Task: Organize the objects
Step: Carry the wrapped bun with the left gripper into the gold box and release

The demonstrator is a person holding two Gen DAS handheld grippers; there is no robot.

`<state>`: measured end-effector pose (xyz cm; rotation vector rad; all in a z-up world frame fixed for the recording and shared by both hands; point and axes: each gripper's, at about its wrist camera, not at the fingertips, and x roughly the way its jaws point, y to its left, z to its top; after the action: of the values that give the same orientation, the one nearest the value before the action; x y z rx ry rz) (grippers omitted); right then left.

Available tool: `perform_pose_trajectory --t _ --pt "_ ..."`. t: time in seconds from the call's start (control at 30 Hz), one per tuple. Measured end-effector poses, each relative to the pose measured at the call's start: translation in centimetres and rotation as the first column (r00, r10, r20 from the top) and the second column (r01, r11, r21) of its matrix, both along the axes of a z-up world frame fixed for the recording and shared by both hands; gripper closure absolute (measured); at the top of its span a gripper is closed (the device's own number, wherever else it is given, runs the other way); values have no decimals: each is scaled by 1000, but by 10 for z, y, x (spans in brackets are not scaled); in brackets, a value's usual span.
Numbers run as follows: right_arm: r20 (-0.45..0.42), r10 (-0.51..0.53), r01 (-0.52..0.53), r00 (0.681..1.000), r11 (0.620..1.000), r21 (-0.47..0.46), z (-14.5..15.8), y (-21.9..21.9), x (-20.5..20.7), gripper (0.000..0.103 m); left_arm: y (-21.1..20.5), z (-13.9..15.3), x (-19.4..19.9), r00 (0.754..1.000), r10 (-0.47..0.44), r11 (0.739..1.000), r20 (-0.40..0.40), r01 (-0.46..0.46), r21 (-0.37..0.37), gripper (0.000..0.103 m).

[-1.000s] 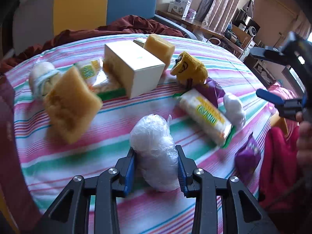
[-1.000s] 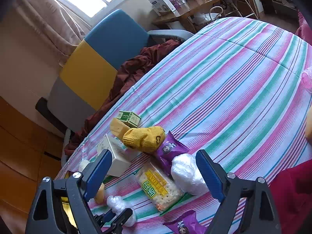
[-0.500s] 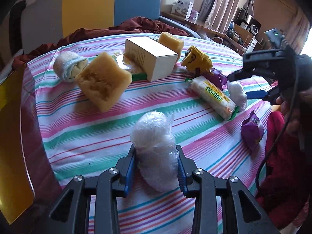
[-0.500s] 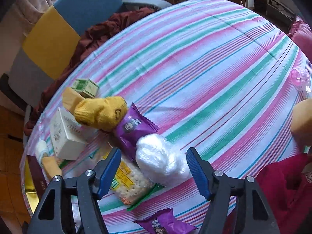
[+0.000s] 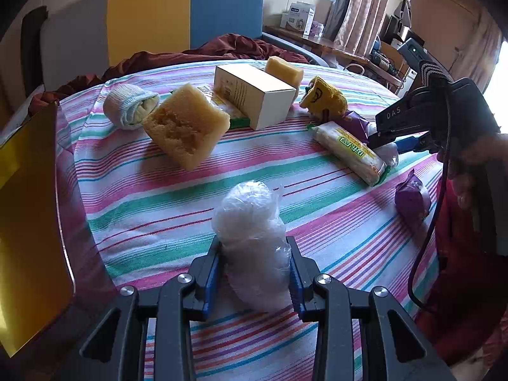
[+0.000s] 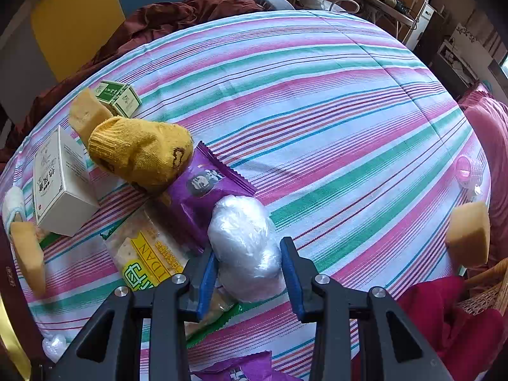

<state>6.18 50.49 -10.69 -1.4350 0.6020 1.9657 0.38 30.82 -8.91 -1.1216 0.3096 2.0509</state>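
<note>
My left gripper [image 5: 254,273] is shut on a clear plastic-wrapped white bundle [image 5: 252,238], held just above the striped tablecloth [image 5: 190,197] near its front edge. My right gripper [image 6: 249,273] has its fingers around a second plastic-wrapped bundle [image 6: 244,247] that lies on the cloth against a purple snack packet [image 6: 206,197]; the pads sit close to or against its sides. The right gripper also shows at the right of the left wrist view [image 5: 397,141]. A cracker pack [image 6: 146,260], yellow sock [image 6: 139,155] and white box [image 6: 60,187] lie close by.
Yellow sponges [image 5: 187,127] [image 6: 470,235], a rolled white sock [image 5: 130,108], a small green box [image 6: 119,96], another purple packet [image 5: 411,200] and a pink plastic cup [image 6: 468,171] lie around. A yellow board [image 5: 28,222] stands at the left edge. A chair [image 5: 190,16] with a maroon cloth stands behind.
My right gripper has come down over the second plastic bundle and narrowed its jaws around it. My left gripper has pulled back with its bundle still held.
</note>
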Motion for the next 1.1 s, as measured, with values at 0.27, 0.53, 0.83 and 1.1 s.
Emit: perform_pose_trajectory --t 0.27,0.53,0.83,1.1 --pt "7 19 -19 1000 1000 14 1 2 -8 65 -19 9 9 999 10 1000 -31 -9 5 67" --pt "33 39 -39 999 999 26 -1 0 -13 65 -31 10 16 999 17 1000 -35 -17 1 67" --pt "53 53 -55 997 998 33 -4 2 -16 65 -80 56 11 995 85 991 -54 -79 111 67" --pt "53 62 -64 997 997 37 -4 7 -19 65 -194 89 -64 919 393 910 -33 -383 159 67"
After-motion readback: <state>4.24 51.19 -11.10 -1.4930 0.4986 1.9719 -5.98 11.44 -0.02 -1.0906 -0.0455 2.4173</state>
